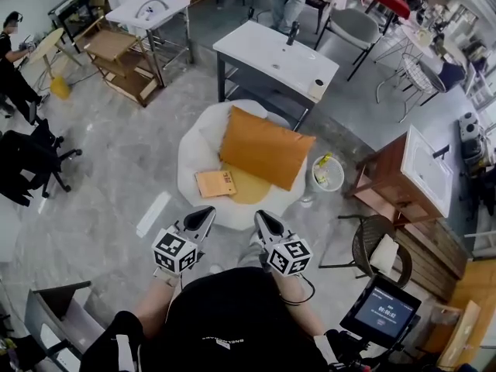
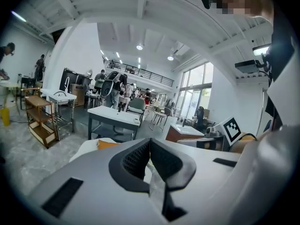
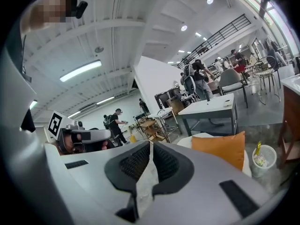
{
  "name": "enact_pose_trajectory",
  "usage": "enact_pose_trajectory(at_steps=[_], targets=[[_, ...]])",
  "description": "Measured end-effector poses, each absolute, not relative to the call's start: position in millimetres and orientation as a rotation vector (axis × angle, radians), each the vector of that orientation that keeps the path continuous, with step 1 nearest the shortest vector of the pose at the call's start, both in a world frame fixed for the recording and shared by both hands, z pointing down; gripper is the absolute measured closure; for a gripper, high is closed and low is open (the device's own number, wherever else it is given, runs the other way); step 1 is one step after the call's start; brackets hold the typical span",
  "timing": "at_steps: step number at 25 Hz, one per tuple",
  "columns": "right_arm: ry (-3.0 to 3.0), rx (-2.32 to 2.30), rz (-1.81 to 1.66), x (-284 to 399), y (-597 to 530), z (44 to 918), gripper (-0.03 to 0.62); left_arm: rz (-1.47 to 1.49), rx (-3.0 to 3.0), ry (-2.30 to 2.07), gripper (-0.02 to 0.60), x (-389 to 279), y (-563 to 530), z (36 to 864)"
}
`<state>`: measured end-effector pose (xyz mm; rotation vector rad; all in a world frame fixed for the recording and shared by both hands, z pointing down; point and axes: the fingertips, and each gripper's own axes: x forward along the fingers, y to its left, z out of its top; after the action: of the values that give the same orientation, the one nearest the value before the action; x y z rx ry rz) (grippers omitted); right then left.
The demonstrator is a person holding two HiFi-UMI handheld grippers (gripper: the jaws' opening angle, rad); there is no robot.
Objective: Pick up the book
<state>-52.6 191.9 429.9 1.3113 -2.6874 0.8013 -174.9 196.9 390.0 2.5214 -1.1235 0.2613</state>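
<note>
**Tan book lies untouched; both claws closed and empty**

Tan and flat, the book (image 1: 215, 183) rests on a white round seat (image 1: 194, 157), just beside the lower left corner of an orange cushion (image 1: 266, 147) and against a yellow pad (image 1: 249, 186).

In the head view, the left gripper (image 1: 204, 215) and the right gripper (image 1: 263, 220) are side by side at the seat's near edge, both apart from the book. Each gripper's own view shows its jaws pressed together with nothing between them.

Only the head view shows the book. The right gripper view gives a clear side view of the cushion (image 3: 220, 149) and of a white bucket (image 3: 262, 159) on the floor. The left gripper view catches only a sliver of the cushion (image 2: 107, 144), along with the right gripper's marker cube (image 2: 231, 129).
</note>
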Motion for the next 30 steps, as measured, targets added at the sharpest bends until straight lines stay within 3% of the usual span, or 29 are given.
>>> enact_pose_trajectory(at_steps=[30], targets=[[-2.803, 1.020, 0.872, 61, 42, 436, 0.554, 0.286, 2.353, -1.329, 0.566, -47, 75, 405]])
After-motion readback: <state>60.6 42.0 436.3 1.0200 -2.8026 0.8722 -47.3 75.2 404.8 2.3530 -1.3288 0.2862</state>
